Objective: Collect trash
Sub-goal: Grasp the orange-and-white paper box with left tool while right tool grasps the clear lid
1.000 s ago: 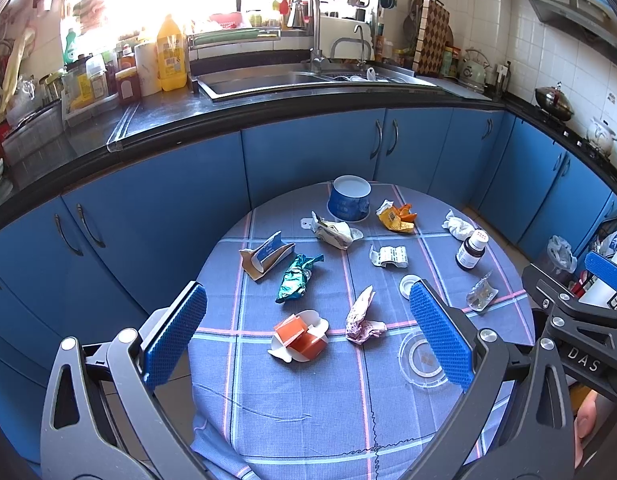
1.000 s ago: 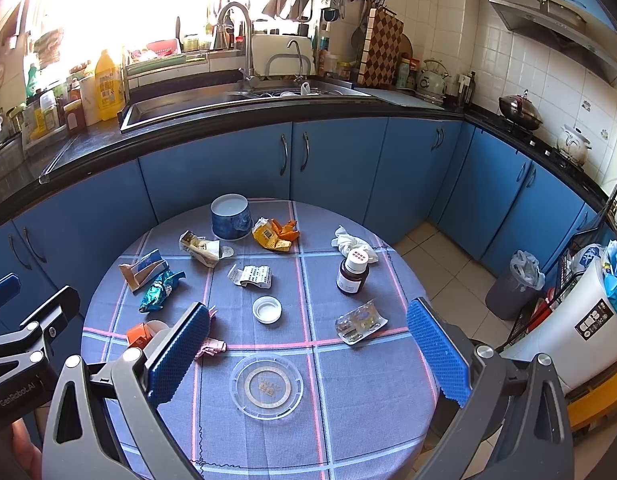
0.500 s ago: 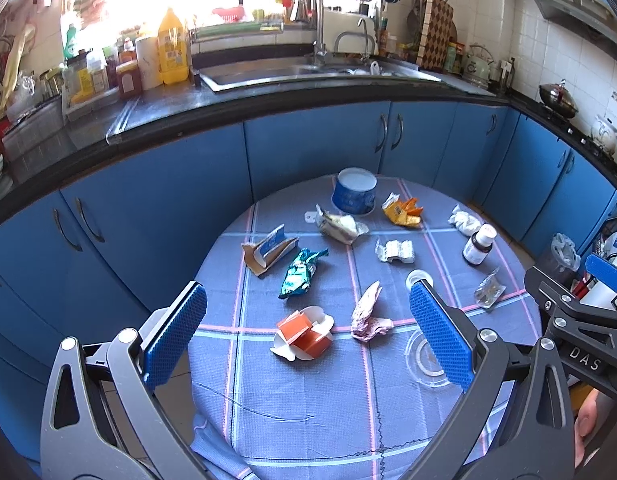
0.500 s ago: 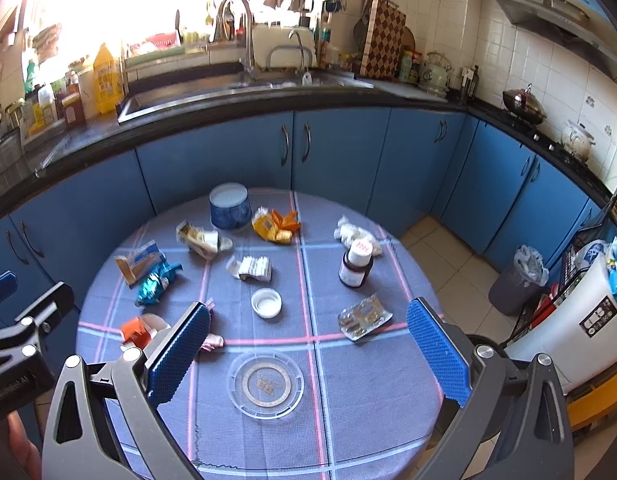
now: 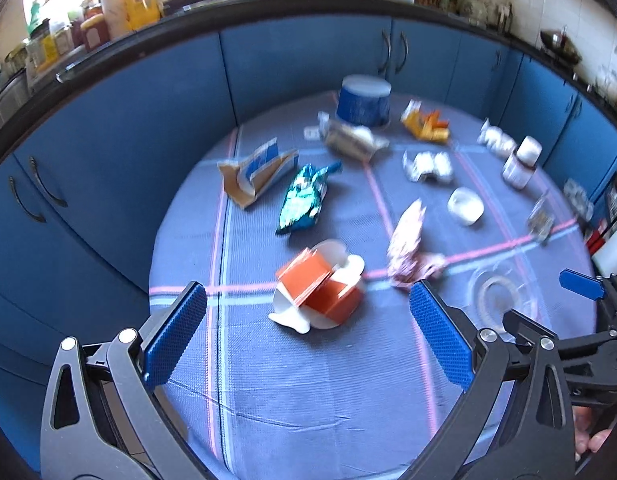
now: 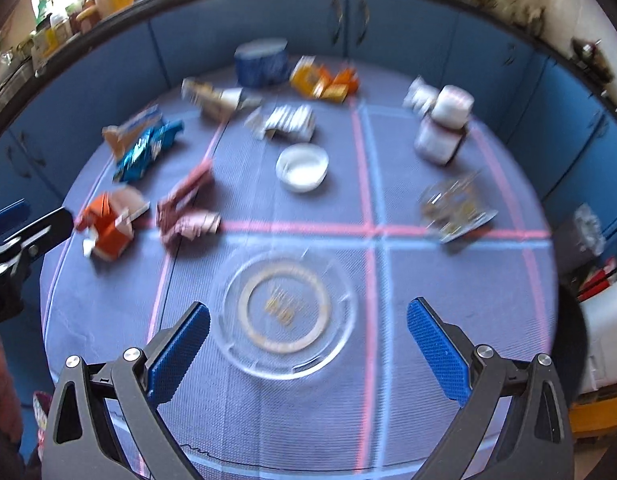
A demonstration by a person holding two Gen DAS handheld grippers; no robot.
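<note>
Trash lies scattered on a round table with a blue checked cloth [image 5: 308,380]. My left gripper [image 5: 308,332] is open and empty, just in front of an orange and white crushed carton [image 5: 320,288]. Beyond it lie a teal foil wrapper [image 5: 304,200], a pink wrapper [image 5: 408,248] and a torn cardboard box [image 5: 256,176]. My right gripper [image 6: 308,344] is open and empty, over a clear plastic lid [image 6: 286,312]. A white cap [image 6: 302,166], a blister pack [image 6: 456,208] and a medicine bottle [image 6: 444,124] lie beyond it.
A blue tub [image 5: 363,100], orange wrapper [image 5: 424,124], crumpled white tissue [image 5: 494,140] and a foil pill strip [image 5: 428,166] sit at the table's far side. Blue kitchen cabinets [image 5: 300,56] curve behind. A white bin [image 6: 604,336] stands at the right.
Both grippers have moved down and forward toward the table, so the trash looks larger and blurred. Both stay open and empty.
</note>
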